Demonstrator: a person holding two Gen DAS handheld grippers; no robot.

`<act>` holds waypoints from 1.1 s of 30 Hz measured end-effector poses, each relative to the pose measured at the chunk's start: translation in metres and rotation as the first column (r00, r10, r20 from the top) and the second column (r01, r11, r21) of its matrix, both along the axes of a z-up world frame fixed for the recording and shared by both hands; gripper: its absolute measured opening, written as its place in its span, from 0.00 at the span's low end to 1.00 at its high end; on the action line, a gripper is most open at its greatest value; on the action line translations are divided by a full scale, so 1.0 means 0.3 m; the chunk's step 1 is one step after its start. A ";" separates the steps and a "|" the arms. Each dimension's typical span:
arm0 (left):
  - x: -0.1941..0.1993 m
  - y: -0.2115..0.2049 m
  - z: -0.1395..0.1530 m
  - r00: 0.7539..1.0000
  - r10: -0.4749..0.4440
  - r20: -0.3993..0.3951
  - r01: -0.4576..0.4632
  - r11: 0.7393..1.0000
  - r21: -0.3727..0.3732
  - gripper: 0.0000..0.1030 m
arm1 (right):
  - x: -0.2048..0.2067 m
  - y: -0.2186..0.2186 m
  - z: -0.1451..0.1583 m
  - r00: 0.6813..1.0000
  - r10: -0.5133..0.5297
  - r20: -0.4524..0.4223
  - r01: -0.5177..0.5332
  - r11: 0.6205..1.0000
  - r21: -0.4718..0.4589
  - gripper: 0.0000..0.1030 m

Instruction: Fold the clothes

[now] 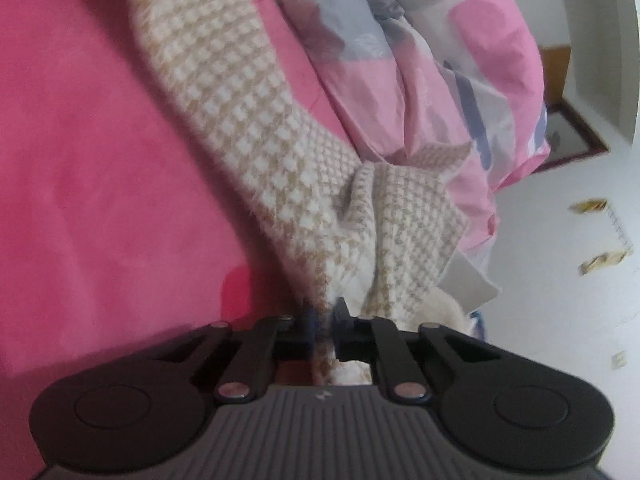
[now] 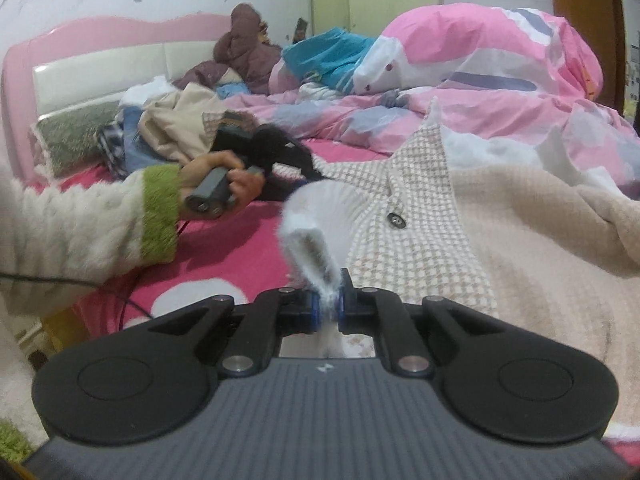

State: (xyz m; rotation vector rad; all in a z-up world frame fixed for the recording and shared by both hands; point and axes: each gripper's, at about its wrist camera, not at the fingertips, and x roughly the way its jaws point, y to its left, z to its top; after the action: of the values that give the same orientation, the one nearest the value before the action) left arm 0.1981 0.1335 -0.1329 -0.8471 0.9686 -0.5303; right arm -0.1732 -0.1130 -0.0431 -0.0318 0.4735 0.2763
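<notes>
Left wrist view
Left gripper [image 1: 323, 322]: clamped tight on the checked jacket [image 1: 224, 112].
Jacket: stretches up from the claw, lying across the pink bed sheet [image 1: 80, 140].
Quilt [image 1: 440, 60]: bunched just beside the jacket.

Right wrist view
Right gripper [image 2: 328, 304]: pinched on a fluffy white edge of the jacket [image 2: 420, 208].
Jacket: spread on the sheet [image 2: 224, 248], near the quilt [image 2: 480, 60].
Hand [image 2: 216, 184]: holds the left gripper [image 2: 320, 174] at the jacket's far edge.

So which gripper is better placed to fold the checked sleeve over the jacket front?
Probably left: the left gripper already pinches the checked sleeve stretched over the pink sheet; the right gripper holds white trim.
</notes>
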 end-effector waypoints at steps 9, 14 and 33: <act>-0.008 0.039 0.014 0.992 -0.087 0.096 0.069 0.982 0.176 0.07 | 0.011 0.201 -0.105 0.956 0.209 -0.206 -0.245 0.955 -0.168 0.16; -0.010 0.046 -0.033 0.990 -0.084 0.117 0.067 0.987 0.143 0.08 | -0.009 0.058 0.046 0.939 0.318 -0.134 -0.316 0.948 0.034 0.49; -0.017 0.056 -0.101 0.974 -0.085 0.208 0.069 0.994 0.086 0.11 | 0.554 -0.374 -0.169 0.929 -0.159 -0.333 0.247 0.939 0.241 0.08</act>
State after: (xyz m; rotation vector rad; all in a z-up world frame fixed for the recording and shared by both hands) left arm 0.1930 0.1501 -0.1632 -0.6695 0.8234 -0.6320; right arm -0.0069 -0.2252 -0.0936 0.3412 0.7411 0.1384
